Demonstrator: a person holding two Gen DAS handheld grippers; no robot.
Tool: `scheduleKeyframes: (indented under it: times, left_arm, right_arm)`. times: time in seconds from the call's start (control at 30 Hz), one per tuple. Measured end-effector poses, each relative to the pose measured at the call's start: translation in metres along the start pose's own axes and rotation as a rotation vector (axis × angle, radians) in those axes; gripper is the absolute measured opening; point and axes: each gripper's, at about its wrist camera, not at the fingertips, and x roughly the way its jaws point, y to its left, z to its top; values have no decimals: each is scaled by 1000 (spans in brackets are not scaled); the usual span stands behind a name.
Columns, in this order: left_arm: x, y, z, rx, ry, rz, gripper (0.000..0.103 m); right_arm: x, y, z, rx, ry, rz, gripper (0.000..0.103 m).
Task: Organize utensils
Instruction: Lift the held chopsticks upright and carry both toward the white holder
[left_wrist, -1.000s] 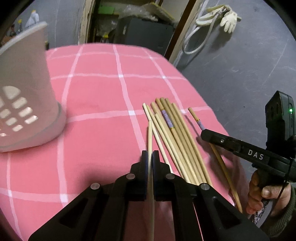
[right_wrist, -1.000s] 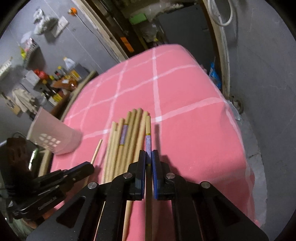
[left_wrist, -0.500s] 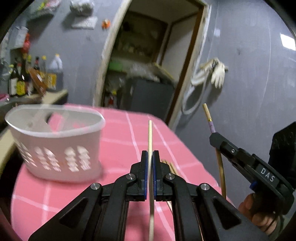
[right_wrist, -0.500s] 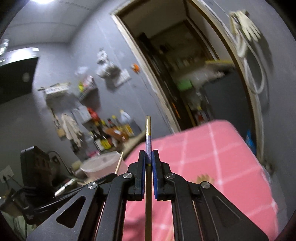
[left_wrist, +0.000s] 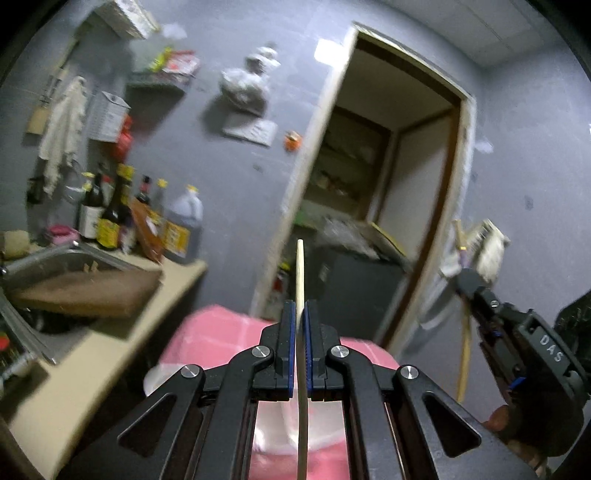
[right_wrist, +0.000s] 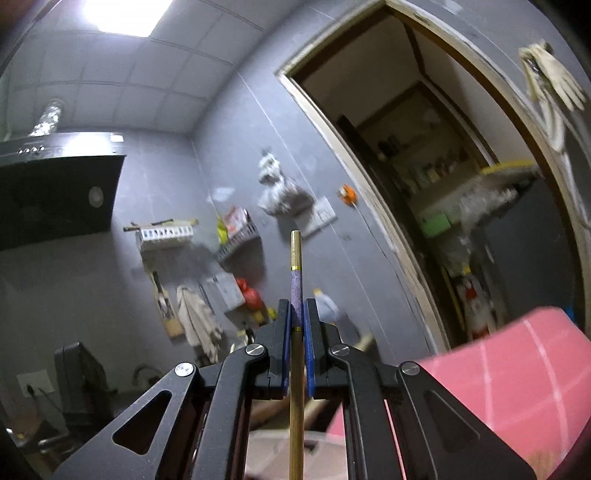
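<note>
Left gripper (left_wrist: 303, 325): fingers pressed together on a pale chopstick (left_wrist: 300, 273). The stick runs straight up the middle of the left wrist view, top end sticking out well past the fingertips, lower end passing down between the gripper arms and out of frame.

Right gripper (right_wrist: 297, 325): fingers clamped on a darker chopstick (right_wrist: 295, 254) with a purple patterned band and thin gold rings. The grip sits right on the purple band; the brown tip stands clear above the fingertips, and the shaft continues down out of frame.

From the left wrist view the right gripper also shows at the right edge, with its chopstick hanging below it and a hand (left_wrist: 506, 424) on its handle.

Both sticks are off the table (right_wrist: 517, 369), held in the air. The pink checked tablecloth shows low in both views. A white basket (left_wrist: 162, 380) sits under the left gripper, mostly hidden by its arms; only a blurred bit of rim is clear. Whether the pale blur at the bottom of the right wrist view is the same basket, I can't tell.

Background: grey wall, open doorway (left_wrist: 388, 206), counter with bottles (left_wrist: 110, 218) and a sink (left_wrist: 55, 266) on the left, range hood (right_wrist: 55, 192), gloves (right_wrist: 550, 88) hanging by the door frame. Edges are motion-blurred.
</note>
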Motion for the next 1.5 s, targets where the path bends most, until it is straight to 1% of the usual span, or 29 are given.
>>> scheduleKeyframes:
  times: [0.1, 0.17, 0.2, 0.33, 0.37, 0.47, 0.6, 0.87, 1.03, 1.17, 1.3, 1.5]
  left_arm:
    - [4, 30, 15, -45, -63, 28, 2]
    - [7, 42, 22, -73, -92, 38, 2]
    - [7, 51, 27, -94, -121, 48, 2]
    - [10, 66, 36, -121, -196, 73, 2]
    - [11, 71, 37, -132, -219, 82, 2]
    - [16, 81, 36, -170, -239, 95, 2]
    - [18, 84, 30, -176, -252, 120, 2]
    - [26, 84, 20, -176, -226, 133, 2]
    - [27, 87, 9, -181, -219, 151, 2]
    - [28, 84, 0, -158, -211, 167, 2]
    - [26, 78, -11, -118, -200, 176, 2]
    - [28, 69, -31, -64, -153, 164, 3]
  right_arm:
    - [18, 4, 0, -43, -58, 8, 5]
    - [28, 4, 0, -71, -113, -6, 5]
    - [28, 3, -1, -78, -134, -11, 5]
    - [34, 3, -1, -127, -203, -38, 5]
    - [36, 3, -1, -137, -214, -45, 5]
    - [44, -3, -5, -151, -215, -57, 5]
    - [45, -11, -10, -149, -214, -75, 5]
    - [51, -19, -20, -150, -185, -99, 5]
    - [54, -18, -27, -168, -171, -133, 5]
    - [58, -19, -31, -171, -141, -151, 5]
    - [59, -20, -37, -178, -77, -172, 5]
    - [55, -18, -48, -203, 42, -193, 5]
